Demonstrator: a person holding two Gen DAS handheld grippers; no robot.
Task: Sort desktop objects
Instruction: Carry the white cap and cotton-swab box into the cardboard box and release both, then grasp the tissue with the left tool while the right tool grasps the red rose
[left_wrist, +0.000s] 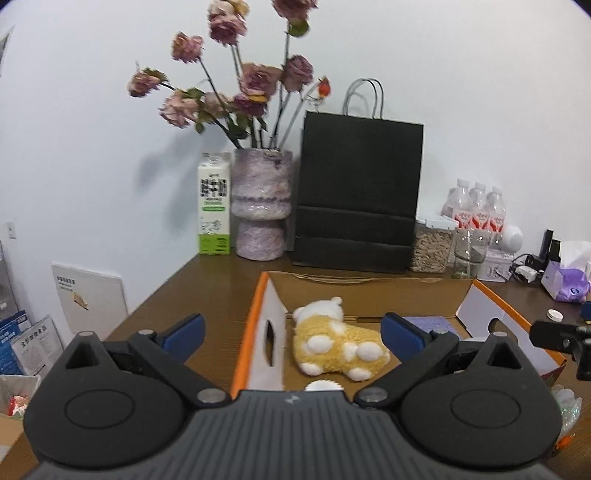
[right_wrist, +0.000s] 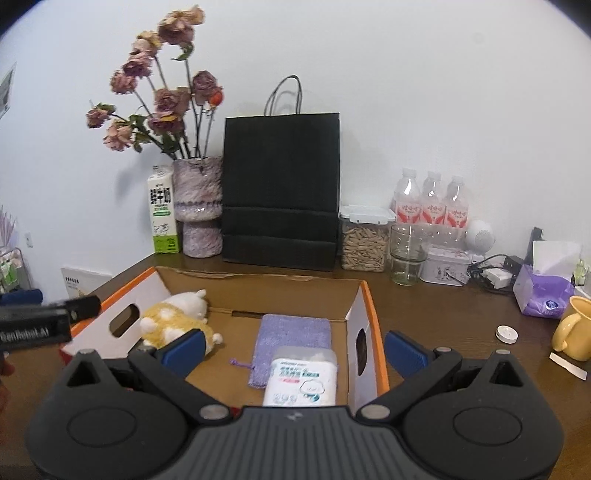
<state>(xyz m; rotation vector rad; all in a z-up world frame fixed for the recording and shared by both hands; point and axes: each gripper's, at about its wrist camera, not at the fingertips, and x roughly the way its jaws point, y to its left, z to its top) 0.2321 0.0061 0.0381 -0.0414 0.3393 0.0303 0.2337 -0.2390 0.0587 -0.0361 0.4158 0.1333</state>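
- Left gripper (left_wrist: 291, 332): blue-padded jaws spread wide, nothing between them; hovering over near-left part of open orange-edged cardboard box (left_wrist: 255, 306).
- Right gripper (right_wrist: 293, 349): jaws likewise wide apart and empty; poised over near-right part of same box, straddling its right white wall.
- Inside box: yellow-and-white plush toy (left_wrist: 338, 341) lying on its side against left wall; flat lilac knitted pouch with drawstring (right_wrist: 291, 338) at centre floor; white soft pack of wipes (right_wrist: 303, 378) at near edge, overlapping pouch.
- On wooden tabletop (right_wrist: 443, 314), right of box: small white round cap (right_wrist: 506, 333), yellow ceramic mug (right_wrist: 574, 328) at right edge, purple tissue box (right_wrist: 543, 291), white paper strip near mug. Judged as remaining to sort.
- Back edge: black paper bag with handles (right_wrist: 280, 192), mottled purple vase of dried roses (right_wrist: 197, 206), green-and-white milk carton (right_wrist: 162, 214), clear jar of seeds (right_wrist: 364, 240), empty glass, patterned tin, three water bottles.
- Risks: cap small and low, likely to slip from pads; swing toward back edge could tip glass or vase; both grippers over box could collide.
- Writing: "GenRobot.AI" on left gripper body in right view; Chinese characters on carton and wipes, too small to read.
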